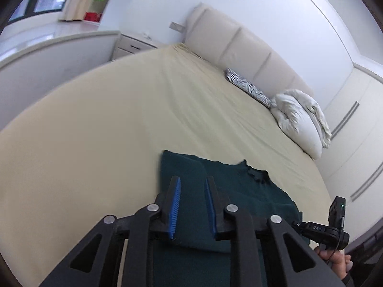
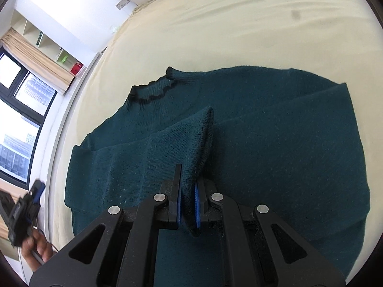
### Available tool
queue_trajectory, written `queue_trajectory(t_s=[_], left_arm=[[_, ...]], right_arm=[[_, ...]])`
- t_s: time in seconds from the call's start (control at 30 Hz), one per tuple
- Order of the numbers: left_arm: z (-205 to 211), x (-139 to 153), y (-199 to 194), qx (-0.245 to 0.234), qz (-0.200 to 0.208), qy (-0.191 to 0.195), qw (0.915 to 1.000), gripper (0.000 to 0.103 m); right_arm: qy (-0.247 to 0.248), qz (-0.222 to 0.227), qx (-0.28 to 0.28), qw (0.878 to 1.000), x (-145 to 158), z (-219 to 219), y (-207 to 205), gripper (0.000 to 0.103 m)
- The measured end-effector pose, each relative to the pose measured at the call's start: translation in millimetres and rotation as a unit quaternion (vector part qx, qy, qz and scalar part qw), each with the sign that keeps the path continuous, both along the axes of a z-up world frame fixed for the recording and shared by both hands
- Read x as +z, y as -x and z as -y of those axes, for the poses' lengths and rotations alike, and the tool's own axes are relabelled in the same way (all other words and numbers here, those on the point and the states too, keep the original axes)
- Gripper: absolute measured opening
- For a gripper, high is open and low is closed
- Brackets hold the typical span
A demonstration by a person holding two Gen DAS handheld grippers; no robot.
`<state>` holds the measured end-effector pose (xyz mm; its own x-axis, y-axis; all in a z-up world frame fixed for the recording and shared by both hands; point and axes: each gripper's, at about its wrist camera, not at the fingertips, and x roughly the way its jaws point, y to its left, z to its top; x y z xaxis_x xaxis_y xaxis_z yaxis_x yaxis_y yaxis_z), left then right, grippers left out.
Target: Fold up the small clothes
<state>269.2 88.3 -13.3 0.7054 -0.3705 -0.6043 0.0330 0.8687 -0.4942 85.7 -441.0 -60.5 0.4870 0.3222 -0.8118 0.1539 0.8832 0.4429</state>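
Between my right tongs [image 2: 188, 189] a raised fold of the dark green sweater [image 2: 275, 148] sits pinched, the sleeve cuff bunched up between the blue pads [image 2: 197, 202]; how deep the knit goes into the grip is hidden by the black linkage below. Ahead of those tongs the rest of the sweater lies flat on the cream bed sheet [image 2: 215, 24], its dark-edged collar [image 2: 150, 91] ahead and to the left. The sweater's near hem is cut off by the frame's bottom edge.

My left tongs [image 1: 191, 184] stand spread, nothing between the pads (they hang over the sweater [image 1: 239, 186], though I cannot tell whether they touch it). Only this view shows the far end of the bed: a padded headboard [image 1: 239, 45], a zebra-print cushion [image 1: 249, 87] and a crumpled white duvet [image 1: 301, 119] well ahead and to the right. My right tongs appear there [image 1: 335, 227] only as a dark shape at the lower right edge, jaws unreadable.

The right view alone shows a window [image 2: 21, 124] far to the left, and my left tongs [image 2: 26, 210] small and blurred at that edge.
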Motion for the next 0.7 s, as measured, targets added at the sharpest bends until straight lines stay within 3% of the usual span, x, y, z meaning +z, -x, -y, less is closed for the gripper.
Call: queue_trajectory(t_s=[0.17, 0.23, 0.3, 0.47, 0.53, 0.57, 0.7], left_arm=[[20.3, -42.7, -39.7, -0.020, -0.066, -0.021, 0.9974, 0.022], [27.7, -64.6, -47.4, -0.028, -0.090, -0.050, 0.9943, 0.022], [26.8, -77.9, -48.1, -0.026, -0.091, -0.056, 0.9939, 0.016], [17.7, -66.8, -43.7, -0.023, -0.091, -0.037, 0.9949, 0.016], [14.7, -53.4, -38.4, -0.016, -0.072, -0.035, 0.9966, 0.020], [15.3, -48.3, -34.6, -0.017, -0.063, -0.039, 0.9971, 0.024], [33.5, -48.9, -20.2, -0.051, -0.063, -0.075, 0.9939, 0.025]], right_arm=[[0.002, -0.008, -0.016, 1.000, -4.8, 9.3, 2.2, 0.007], [-0.008, -0.015, -0.019, 1.000, -12.5, 14.3, 2.0, 0.007], [-0.017, -0.021, -0.015, 1.000, -20.4, 15.2, -0.2, 0.007], [-0.038, -0.020, -0.019, 0.999, -13.9, 17.6, 3.9, 0.008], [-0.045, -0.013, -0.022, 0.999, -7.3, 17.2, 8.4, 0.008], [-0.052, -0.011, -0.023, 0.998, -5.3, 17.5, 11.0, 0.008], [-0.057, -0.015, -0.017, 0.998, -7.6, 13.7, 17.3, 0.008]])
